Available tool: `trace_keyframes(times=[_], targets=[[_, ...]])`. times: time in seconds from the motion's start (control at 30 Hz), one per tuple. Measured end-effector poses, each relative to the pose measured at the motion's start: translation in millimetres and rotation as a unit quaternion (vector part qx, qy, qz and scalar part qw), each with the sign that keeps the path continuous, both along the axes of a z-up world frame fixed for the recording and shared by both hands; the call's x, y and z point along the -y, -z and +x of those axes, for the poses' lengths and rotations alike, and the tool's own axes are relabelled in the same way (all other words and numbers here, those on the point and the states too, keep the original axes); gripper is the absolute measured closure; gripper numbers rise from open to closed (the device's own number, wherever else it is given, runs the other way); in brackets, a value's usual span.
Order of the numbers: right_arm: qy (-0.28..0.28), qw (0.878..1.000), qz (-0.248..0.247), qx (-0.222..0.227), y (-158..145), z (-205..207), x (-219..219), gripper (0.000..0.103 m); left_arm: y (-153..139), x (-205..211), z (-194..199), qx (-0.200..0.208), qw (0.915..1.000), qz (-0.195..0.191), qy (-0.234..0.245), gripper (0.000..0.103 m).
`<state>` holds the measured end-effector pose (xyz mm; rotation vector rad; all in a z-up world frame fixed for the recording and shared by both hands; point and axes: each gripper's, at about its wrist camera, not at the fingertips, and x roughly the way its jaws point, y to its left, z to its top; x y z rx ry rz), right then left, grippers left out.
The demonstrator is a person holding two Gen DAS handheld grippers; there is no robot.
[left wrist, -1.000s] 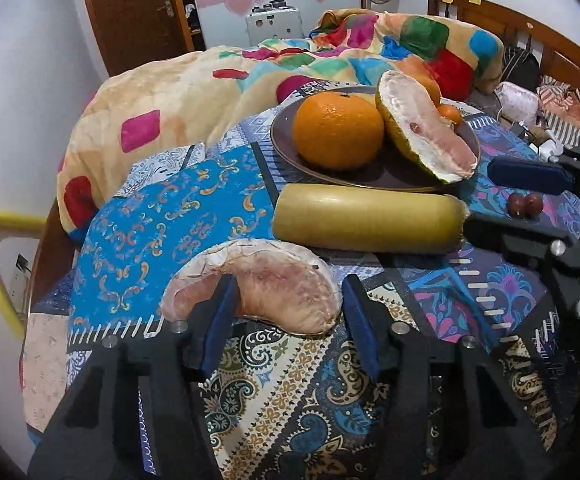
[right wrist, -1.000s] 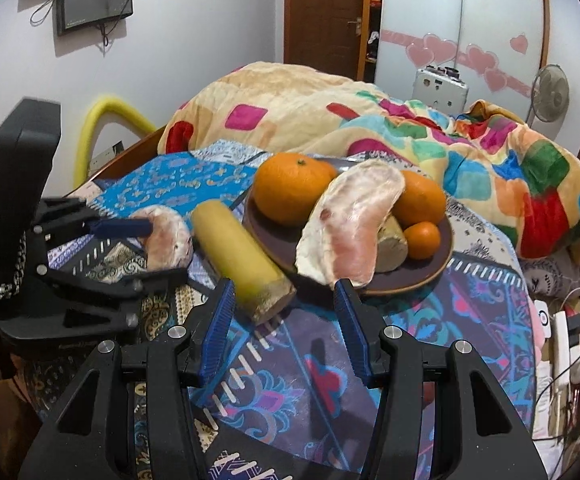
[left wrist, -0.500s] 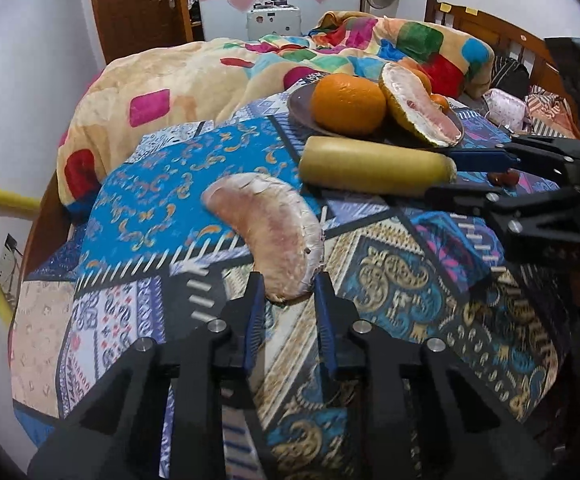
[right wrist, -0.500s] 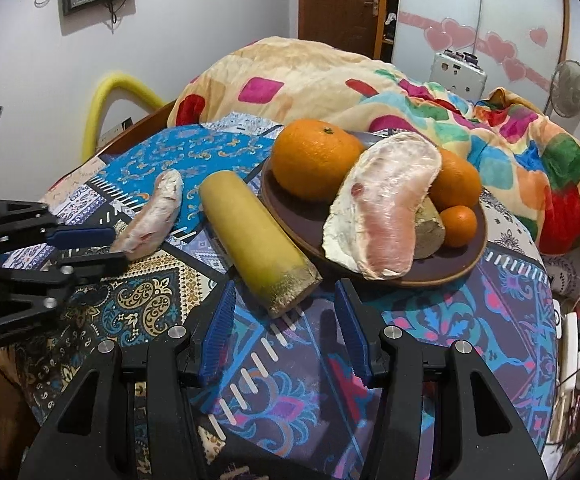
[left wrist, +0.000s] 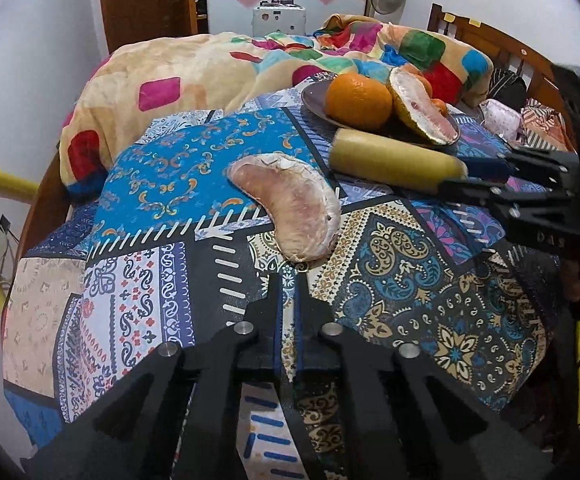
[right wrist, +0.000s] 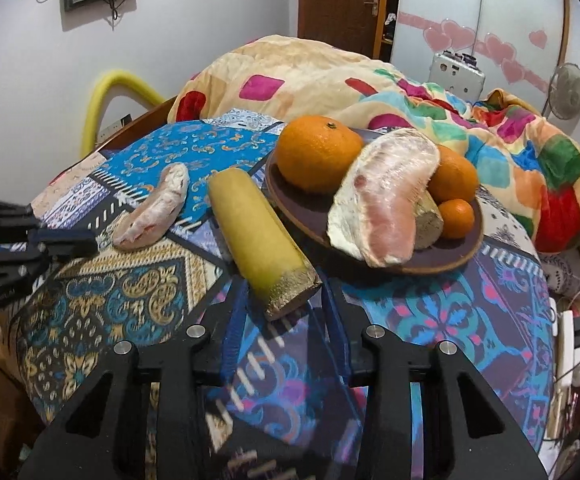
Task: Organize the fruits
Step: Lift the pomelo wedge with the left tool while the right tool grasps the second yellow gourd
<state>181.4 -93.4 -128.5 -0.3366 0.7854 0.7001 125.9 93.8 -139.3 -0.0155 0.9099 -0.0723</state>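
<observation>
A peeled pink pomelo wedge (left wrist: 290, 210) lies on the patterned tablecloth, also in the right wrist view (right wrist: 151, 212). My left gripper (left wrist: 286, 280) is shut and empty just in front of it. A yellow cut stalk (right wrist: 259, 236) lies beside a brown plate (right wrist: 446, 262); it also shows in the left wrist view (left wrist: 394, 160). The plate holds a large orange (right wrist: 318, 152), a pomelo wedge (right wrist: 386, 204) and smaller oranges. My right gripper (right wrist: 283, 300) is open, its fingers on either side of the stalk's cut end.
A colourful quilt (left wrist: 193, 76) is heaped behind the table. A yellow curved rail (right wrist: 109, 96) stands at the left edge. A bed headboard (left wrist: 502, 48), clutter and a power strip (right wrist: 570, 344) lie to the right.
My left gripper has shut and pulled back from the loose pomelo wedge, which stays on the cloth. My right gripper has moved forward onto the stalk's cut end.
</observation>
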Motion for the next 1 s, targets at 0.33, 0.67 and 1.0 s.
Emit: trace_keyframes(times=[0.33,0.67,1.0], targets=[[0.01,1.0,-0.009,0.014,-8.4,-20.1,28.0,0.07,-6.2,21.3,28.1,0.006,0.9998,0.018,0.007,0.058],[-0.012,1.0,0.0,0.028,-11.5,-0.8,0.5,0.049,8.4,19.0,64.6,-0.027,0.9996,0.009,-0.006,0.053],[-0.012,1.0,0.001,-0.028,3.7,10.2,0.5,0.06,6.7,15.7,64.4,-0.027,0.9996,-0.01,0.009,0.062]])
